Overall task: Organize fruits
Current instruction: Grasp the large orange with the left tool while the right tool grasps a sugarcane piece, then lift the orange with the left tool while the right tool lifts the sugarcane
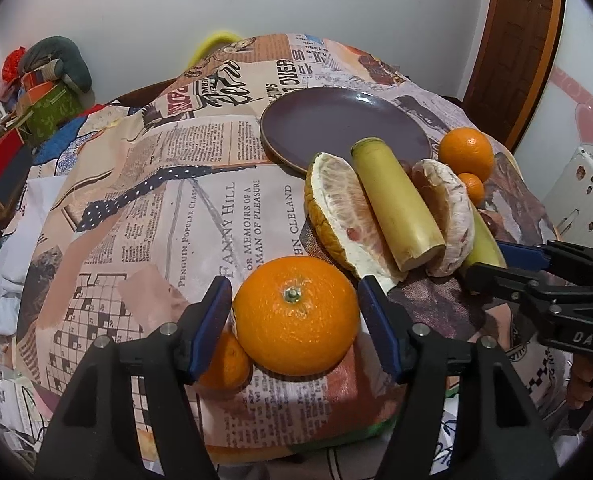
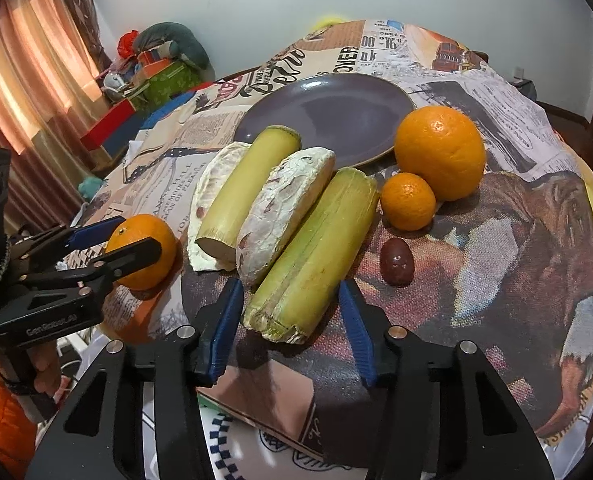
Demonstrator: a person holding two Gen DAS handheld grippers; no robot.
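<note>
In the left wrist view a large orange (image 1: 294, 314) sits on the newspaper-print cloth between the blue pads of my left gripper (image 1: 294, 308). The pads stand close beside it and the jaws are open. A small tangerine (image 1: 224, 360) lies under the left finger. In the right wrist view my right gripper (image 2: 290, 320) straddles the near end of a yellow-green cane stalk (image 2: 316, 248), with thin gaps at both pads. A purple plate (image 2: 328, 112) lies behind the fruit with nothing on it. The left gripper (image 2: 140, 234) also shows around its orange (image 2: 142, 264).
A second cane stalk (image 2: 248, 184) and two pomelo pieces (image 2: 284, 204) lie between the grippers. Another large orange (image 2: 440, 152), a tangerine (image 2: 407, 200) and a brown date (image 2: 396, 266) sit right of them. Boxes and clutter (image 1: 36, 108) stand beyond the table's left edge.
</note>
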